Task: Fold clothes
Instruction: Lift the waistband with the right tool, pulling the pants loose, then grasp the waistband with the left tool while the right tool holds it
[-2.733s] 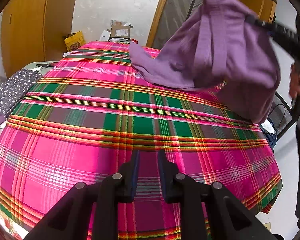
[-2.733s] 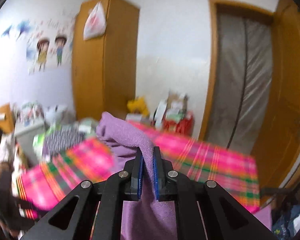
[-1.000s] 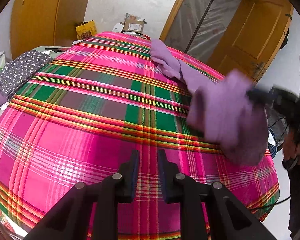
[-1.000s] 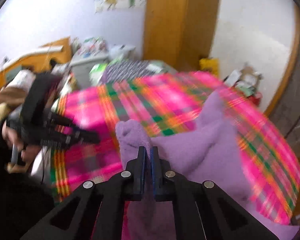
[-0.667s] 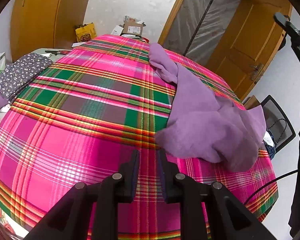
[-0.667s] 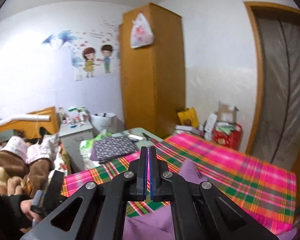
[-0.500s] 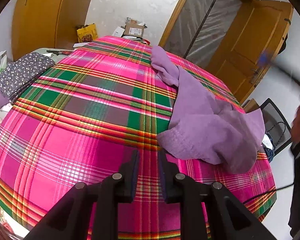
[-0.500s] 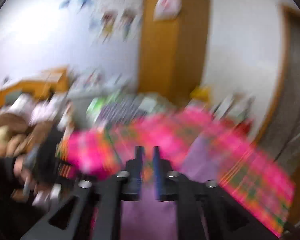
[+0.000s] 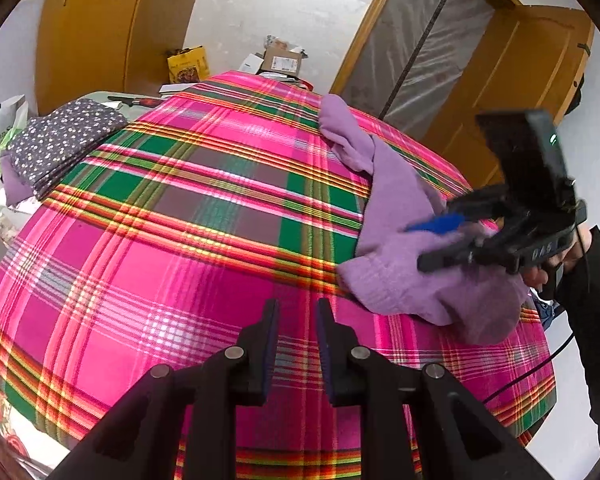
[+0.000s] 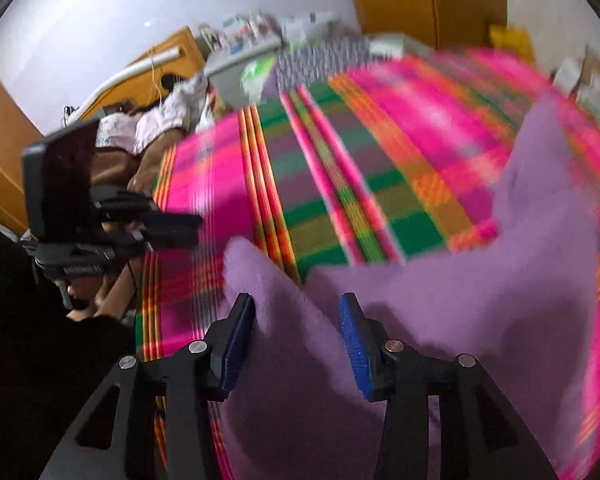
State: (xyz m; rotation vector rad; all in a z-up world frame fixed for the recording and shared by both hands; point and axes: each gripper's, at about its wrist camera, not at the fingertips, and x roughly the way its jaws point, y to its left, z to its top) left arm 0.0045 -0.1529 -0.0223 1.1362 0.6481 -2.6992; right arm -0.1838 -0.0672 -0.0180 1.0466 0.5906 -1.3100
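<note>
Purple garment [image 9: 404, 240] lies crumpled on the right side of the plaid-covered bench [image 9: 172, 240], one sleeve trailing toward the far edge.

The right claw [image 10: 296, 320] hangs just over the near end of the garment, its jaws opening, with a raised fold of purple cloth between the blue pads [image 10: 350, 332] but not pinched by them. From the left wrist view that same claw [image 9: 428, 240] reaches in from the right, a hand [image 9: 540, 276] behind it. The left claw [image 9: 296, 320] hovers over bare plaid at the near edge, jaws a little apart, nothing between them. A folded dotted grey cloth [image 9: 60, 144] sits off the far left of the bench, well apart from the garment.
</note>
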